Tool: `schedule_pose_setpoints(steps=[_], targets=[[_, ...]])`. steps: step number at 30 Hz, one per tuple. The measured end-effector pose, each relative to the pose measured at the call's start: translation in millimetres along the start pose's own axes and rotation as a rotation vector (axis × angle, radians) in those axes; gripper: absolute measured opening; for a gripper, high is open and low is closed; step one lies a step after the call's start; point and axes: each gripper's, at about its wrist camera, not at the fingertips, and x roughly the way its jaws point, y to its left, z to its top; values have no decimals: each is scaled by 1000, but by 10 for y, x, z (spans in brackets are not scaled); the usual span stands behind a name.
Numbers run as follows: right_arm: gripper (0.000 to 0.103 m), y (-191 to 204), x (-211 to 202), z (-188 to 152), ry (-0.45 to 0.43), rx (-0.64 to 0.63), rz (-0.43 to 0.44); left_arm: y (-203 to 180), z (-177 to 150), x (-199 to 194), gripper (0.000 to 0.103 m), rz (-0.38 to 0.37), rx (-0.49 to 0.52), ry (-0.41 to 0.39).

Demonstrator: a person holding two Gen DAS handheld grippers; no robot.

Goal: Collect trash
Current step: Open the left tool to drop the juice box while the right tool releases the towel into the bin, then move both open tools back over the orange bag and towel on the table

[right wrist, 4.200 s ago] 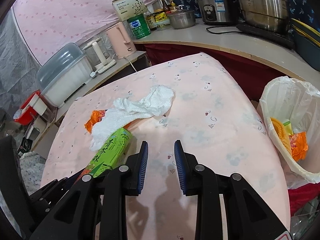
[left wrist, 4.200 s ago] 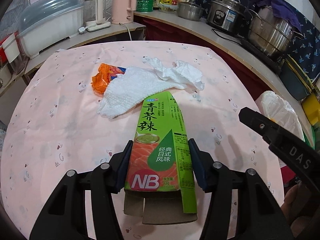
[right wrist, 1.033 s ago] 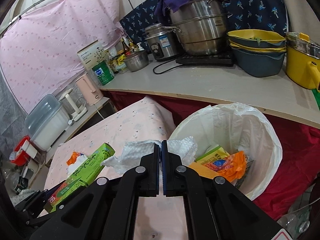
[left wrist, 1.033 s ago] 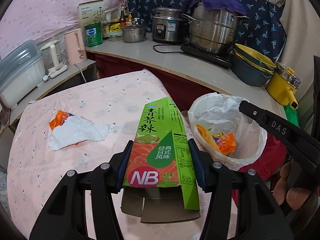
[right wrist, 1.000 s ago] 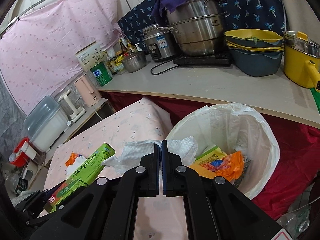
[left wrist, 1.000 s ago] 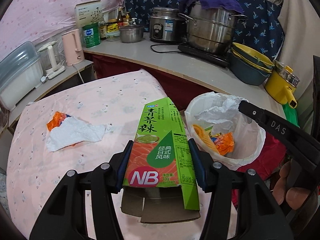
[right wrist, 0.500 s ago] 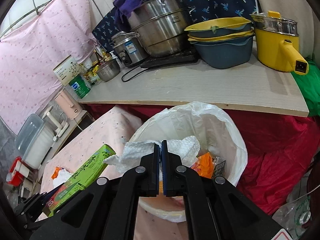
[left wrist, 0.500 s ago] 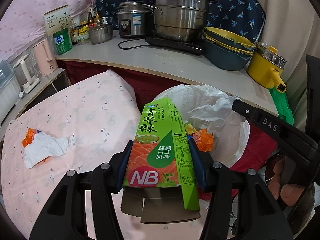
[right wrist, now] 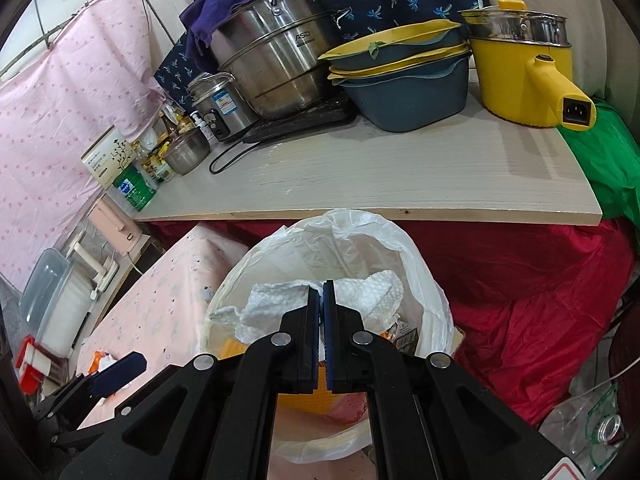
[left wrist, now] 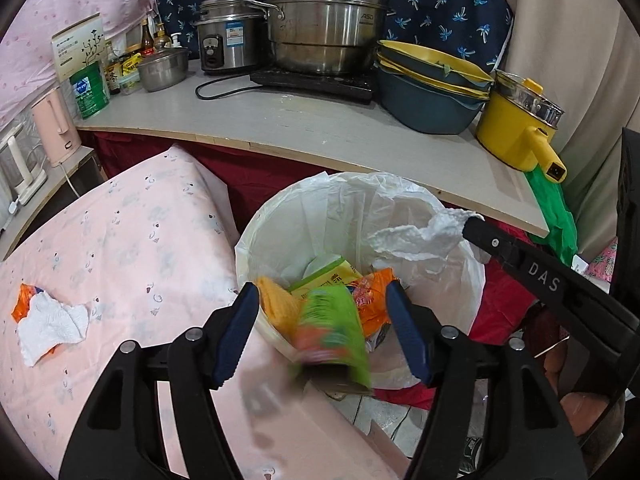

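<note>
My left gripper (left wrist: 322,332) is open over the near rim of the white-lined trash bin (left wrist: 452,216). The green wasabi box (left wrist: 332,340) is blurred between the open jaws, loose and falling toward the bin. My right gripper (right wrist: 321,300) is shut on a white paper towel (right wrist: 372,292) and holds it over the bin (right wrist: 420,268); the towel also shows in the left wrist view (left wrist: 416,236). In the bin lie yellow, green and orange wrappers (left wrist: 372,292). A second white paper towel (left wrist: 52,328) on an orange wrapper (left wrist: 22,304) lies on the pink table (left wrist: 132,236).
A counter (left wrist: 320,124) behind the bin holds steel pots (left wrist: 324,32), stacked basins (left wrist: 432,88), a yellow electric pot (left wrist: 520,132), a green tin and kettles. Red cloth (right wrist: 540,300) hangs under the counter. A green bag (right wrist: 612,160) lies at the right.
My left gripper has opened and let go of the green box, which now drops toward the bin. Both grippers have moved closer over the bin. The right still holds the towel.
</note>
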Motion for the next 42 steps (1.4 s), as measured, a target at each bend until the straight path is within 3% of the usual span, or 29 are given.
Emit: schedule_pose_setpoints(steps=[8,12,22,42], targets=[[3,78,104,-26,21,-10,13,208,-40,40,63,28,-56,20],[10,154,153,-45,33,-18,25,312,-92,26,68,57,-81,23],[15,372,131,-42,27,-42,47,563,-213,-71,69,88,-133,24],[17,1358,22,-425,76,-218,147,1299,-566,-584,69,186,-273,-23]])
